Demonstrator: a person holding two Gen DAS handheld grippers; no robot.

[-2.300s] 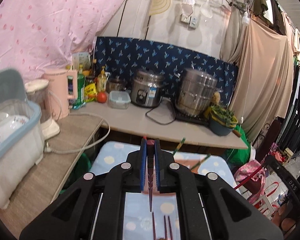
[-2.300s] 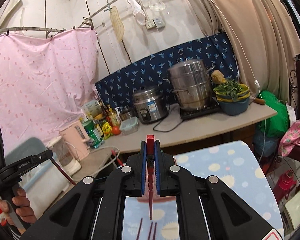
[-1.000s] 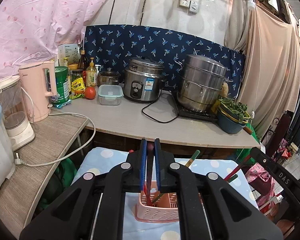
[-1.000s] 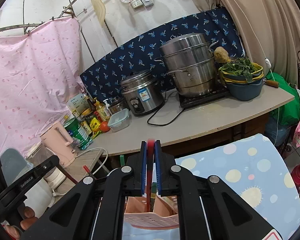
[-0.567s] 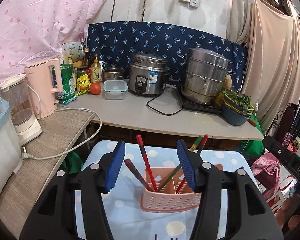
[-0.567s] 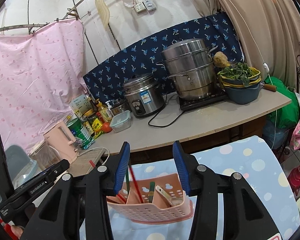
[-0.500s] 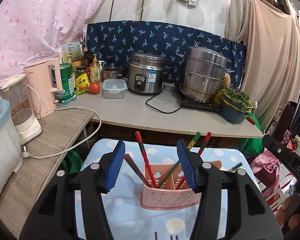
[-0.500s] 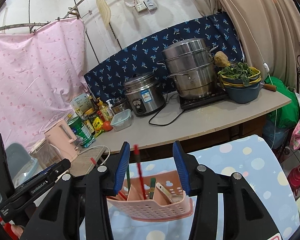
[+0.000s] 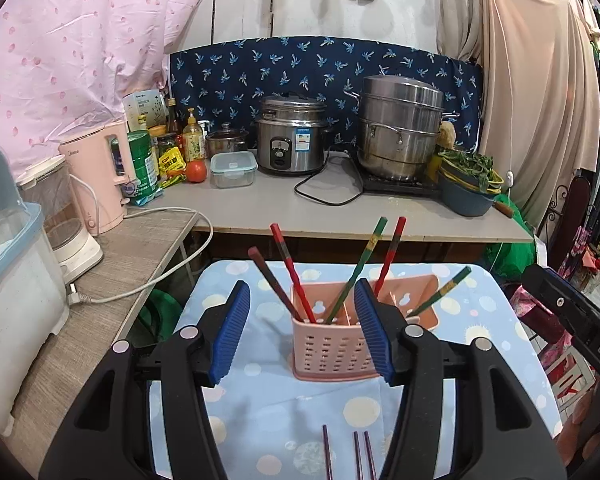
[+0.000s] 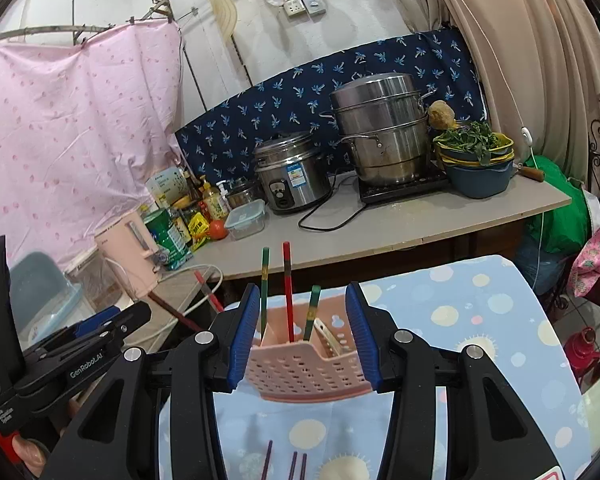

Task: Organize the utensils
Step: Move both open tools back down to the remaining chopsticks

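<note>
Table chopsticks (image 9: 356, 456) perhaps three, cropped

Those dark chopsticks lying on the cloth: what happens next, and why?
Probably one open hand-held gripper dips to a loose chopstick. Three lie on the cloth near the pink holder, which already holds several, and both grippers are empty.

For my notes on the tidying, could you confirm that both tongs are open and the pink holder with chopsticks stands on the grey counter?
Not quite: the pink holder stands on the blue dotted cloth, not the grey counter, as the left wrist view shows. Both tongs, left and right, are open.
</note>
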